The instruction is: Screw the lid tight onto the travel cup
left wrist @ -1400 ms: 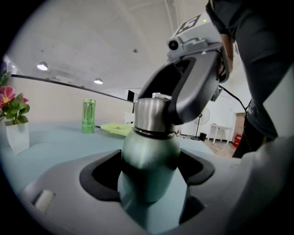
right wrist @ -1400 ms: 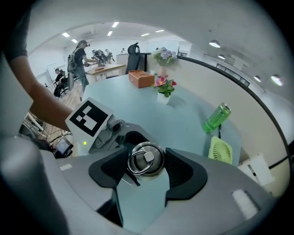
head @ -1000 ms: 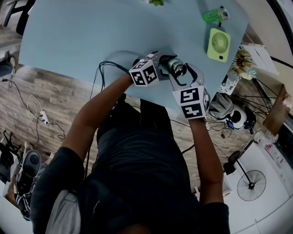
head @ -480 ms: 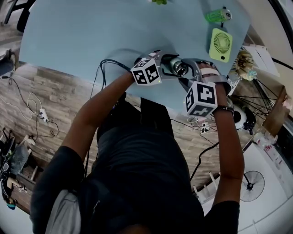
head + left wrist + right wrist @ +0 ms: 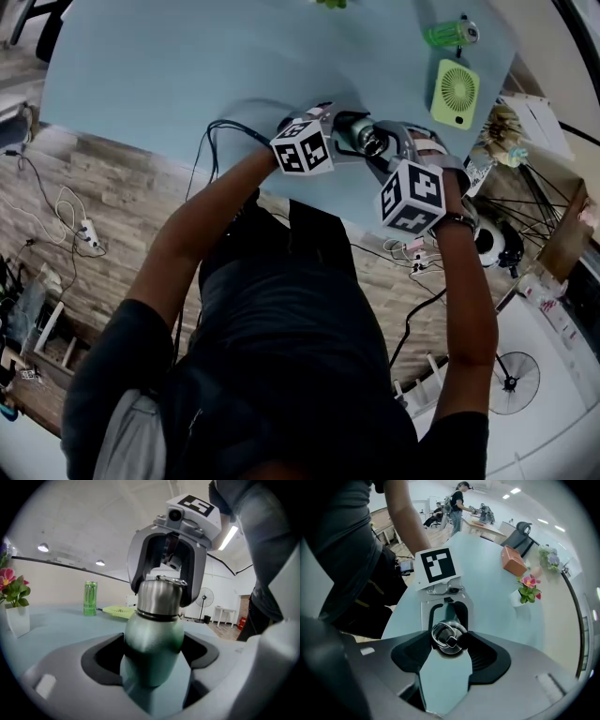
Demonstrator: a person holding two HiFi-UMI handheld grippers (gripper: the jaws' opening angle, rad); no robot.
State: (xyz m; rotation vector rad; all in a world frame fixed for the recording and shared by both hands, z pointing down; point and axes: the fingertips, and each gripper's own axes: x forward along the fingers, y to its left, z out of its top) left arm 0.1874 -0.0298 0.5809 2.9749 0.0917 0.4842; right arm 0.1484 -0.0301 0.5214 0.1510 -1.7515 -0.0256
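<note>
Gripping a travel cup around its rounded, matte green body, the left gripper has its dark padded jaws closed snugly against both sides. The cup stands upright near the near edge of a smooth pale blue table; whether its base rests on the surface cannot be told. Its top is a brushed steel lid, cylindrical, with a polished metal ring lying flat on its crown. The right gripper comes down from above, its grey curved fingers straddling the lid, and its jaws are closing, the ribbed black pads meeting the lid's rim on either side while still spread wide. Each gripper carries a white cube printed with black square markers. Toward the far right of the table stand a slim, glossy green can and a flat, yellow-green fan with a round slatted grille. The right gripper view also shows a small white pot of pink flowers and a boxy orange object farther along the table. Wood-patterned flooring lies beside the table, with thin cables trailing across it.
</note>
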